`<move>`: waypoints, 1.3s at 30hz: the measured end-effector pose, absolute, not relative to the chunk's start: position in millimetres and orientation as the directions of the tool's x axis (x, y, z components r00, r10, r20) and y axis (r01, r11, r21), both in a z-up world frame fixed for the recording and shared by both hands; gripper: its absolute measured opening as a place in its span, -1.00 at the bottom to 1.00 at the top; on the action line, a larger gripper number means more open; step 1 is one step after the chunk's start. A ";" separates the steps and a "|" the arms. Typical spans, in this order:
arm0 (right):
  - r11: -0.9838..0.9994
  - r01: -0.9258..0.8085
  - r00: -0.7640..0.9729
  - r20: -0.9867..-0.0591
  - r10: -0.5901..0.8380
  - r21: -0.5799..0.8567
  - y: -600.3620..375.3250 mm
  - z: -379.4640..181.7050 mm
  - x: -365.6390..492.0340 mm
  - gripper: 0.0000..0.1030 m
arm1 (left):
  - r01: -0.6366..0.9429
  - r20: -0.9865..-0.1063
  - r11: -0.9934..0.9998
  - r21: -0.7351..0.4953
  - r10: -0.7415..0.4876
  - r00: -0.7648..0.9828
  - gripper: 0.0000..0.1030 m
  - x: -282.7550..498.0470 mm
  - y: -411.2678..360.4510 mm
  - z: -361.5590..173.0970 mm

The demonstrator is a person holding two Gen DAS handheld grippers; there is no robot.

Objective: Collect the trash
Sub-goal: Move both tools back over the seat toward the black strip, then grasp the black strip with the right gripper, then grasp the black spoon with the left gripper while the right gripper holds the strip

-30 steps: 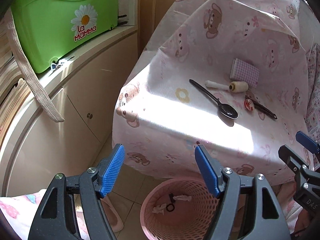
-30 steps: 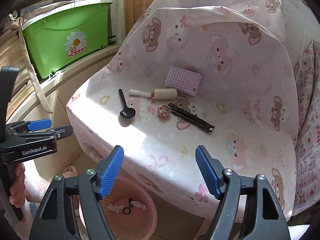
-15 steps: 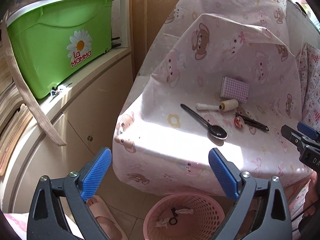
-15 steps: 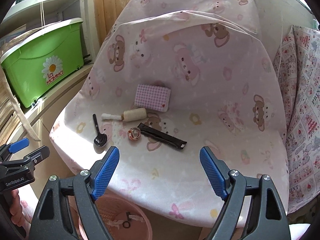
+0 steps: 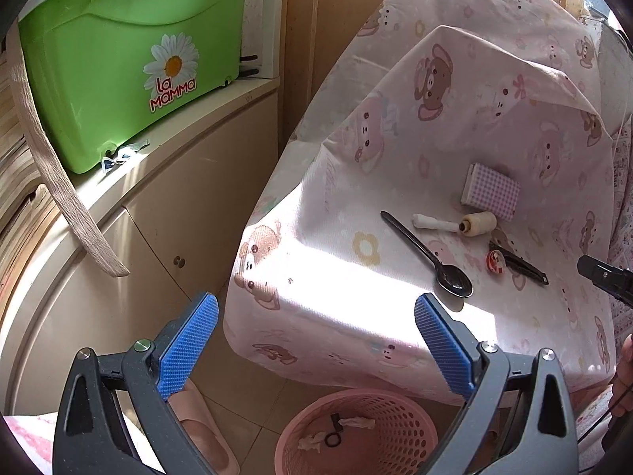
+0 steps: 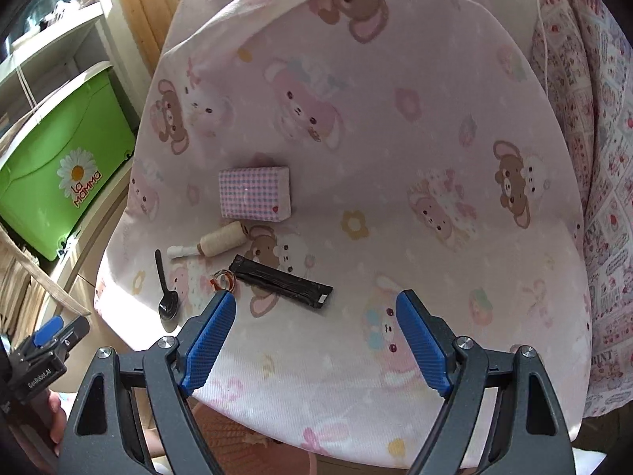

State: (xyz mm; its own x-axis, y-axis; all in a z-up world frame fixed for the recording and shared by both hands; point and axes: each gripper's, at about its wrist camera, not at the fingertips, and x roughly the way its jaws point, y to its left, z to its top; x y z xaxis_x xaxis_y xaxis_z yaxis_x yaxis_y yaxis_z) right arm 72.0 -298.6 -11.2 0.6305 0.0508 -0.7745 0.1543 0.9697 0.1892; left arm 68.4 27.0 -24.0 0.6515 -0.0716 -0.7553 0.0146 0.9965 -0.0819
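Cover (image 6: 356, 79): soft matt printed cloth
Spoon (image 5: 427, 255): glossy black plastic
Wrapper (image 6: 281, 281): shiny black foil, crinkled
Bin (image 5: 95, 79): smooth green plastic
Basket (image 5: 395, 435): perforated pink plastic
Pads (image 6: 207, 340): ribbed blue rubber

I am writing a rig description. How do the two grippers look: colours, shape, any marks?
The left gripper and right gripper look alike: black plastic clamp arms with triangular cut-outs, silver screws and blue ribbed pads. The right view shows white "GenRobot.AI" lettering on the left one's body.
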 end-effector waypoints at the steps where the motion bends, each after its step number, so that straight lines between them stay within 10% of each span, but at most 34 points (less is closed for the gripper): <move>1: 0.965 0.169 0.618 -0.784 0.055 0.201 -302.6 -13.6 74.5 0.65 | 0.016 -0.756 0.997 -0.080 -0.071 0.651 0.91 68.4 26.2 -24.7; 15: 0.996 -0.061 0.532 -0.847 -0.016 -0.057 -243.7 -41.2 119.9 0.61 | 0.050 -0.757 0.999 -0.014 -0.043 0.652 0.91 72.1 6.7 -32.4; 26: 0.994 -0.092 0.496 -0.868 -0.011 -0.066 -233.7 -60.0 144.0 0.13 | 0.119 -0.749 0.993 -0.015 -0.090 0.657 0.91 73.0 -6.3 -32.6; 31: 0.989 -0.125 0.498 -0.867 -0.002 -0.074 -220.9 -59.5 139.8 -0.60 | 0.115 -0.763 0.993 -0.024 -0.092 0.640 0.91 77.4 -9.4 -39.0; 39: 0.995 -0.083 0.543 -0.840 -0.004 -0.058 -224.7 -47.6 118.7 -0.75 | 0.106 -0.753 0.990 -0.098 -0.144 0.642 0.91 85.2 -6.9 -32.0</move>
State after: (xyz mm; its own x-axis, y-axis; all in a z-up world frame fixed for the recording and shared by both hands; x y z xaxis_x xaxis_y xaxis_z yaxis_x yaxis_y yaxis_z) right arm 118.7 -224.7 -47.6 0.5429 -0.0039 -0.8398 -0.0826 0.9949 -0.0581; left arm 85.2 -6.9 -32.0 0.6420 -0.1436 -0.7532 0.1058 0.9895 -0.0984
